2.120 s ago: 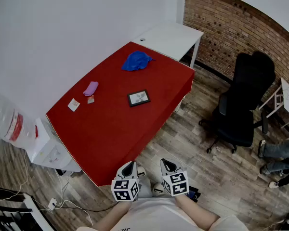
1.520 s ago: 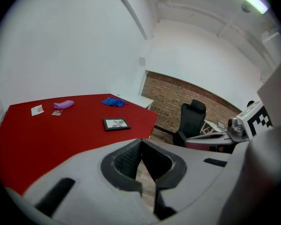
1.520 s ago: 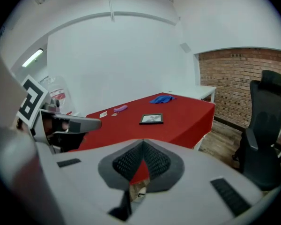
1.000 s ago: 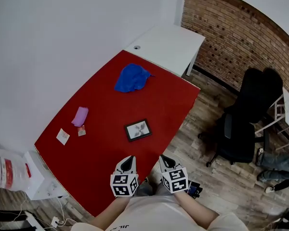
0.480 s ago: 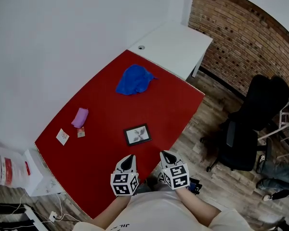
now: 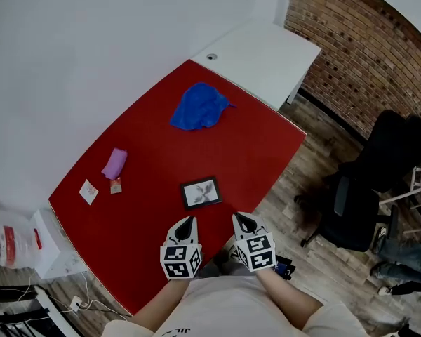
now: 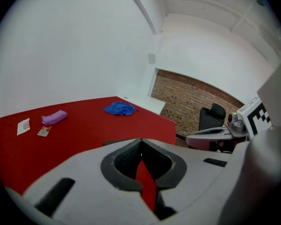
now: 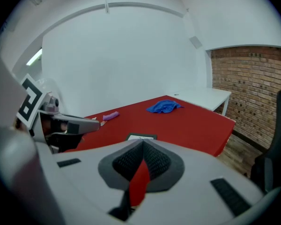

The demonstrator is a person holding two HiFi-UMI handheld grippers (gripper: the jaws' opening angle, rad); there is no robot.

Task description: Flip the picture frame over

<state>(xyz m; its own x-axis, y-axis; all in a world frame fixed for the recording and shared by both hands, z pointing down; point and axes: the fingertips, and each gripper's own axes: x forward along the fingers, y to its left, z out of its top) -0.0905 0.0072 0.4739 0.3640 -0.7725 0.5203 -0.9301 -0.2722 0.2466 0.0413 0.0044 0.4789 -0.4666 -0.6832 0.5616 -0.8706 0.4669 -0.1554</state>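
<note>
A small black picture frame (image 6: 201, 192) lies picture side up on the red table (image 6: 154, 209), near its front right edge. The frame (image 8: 141, 137) peeks just over the right gripper's jaws in the right gripper view. My left gripper (image 6: 190, 220) and right gripper (image 6: 237, 217) hover side by side just short of the frame, above the table's near edge. Both are shut with nothing between their jaws. In the left gripper view the tips meet (image 7: 140, 139) and only a dark sliver of the frame shows past them.
A blue cloth (image 6: 199, 107) lies at the table's far end, a purple roll (image 6: 114, 163) and two small packets (image 6: 89, 190) at its left. A white desk (image 6: 266, 58) adjoins behind. A black office chair (image 6: 368, 188) stands on the wood floor to the right.
I have stepped closer to the table; both grippers have moved forward from over the floor to just short of the frame. Their jaws stayed shut.
</note>
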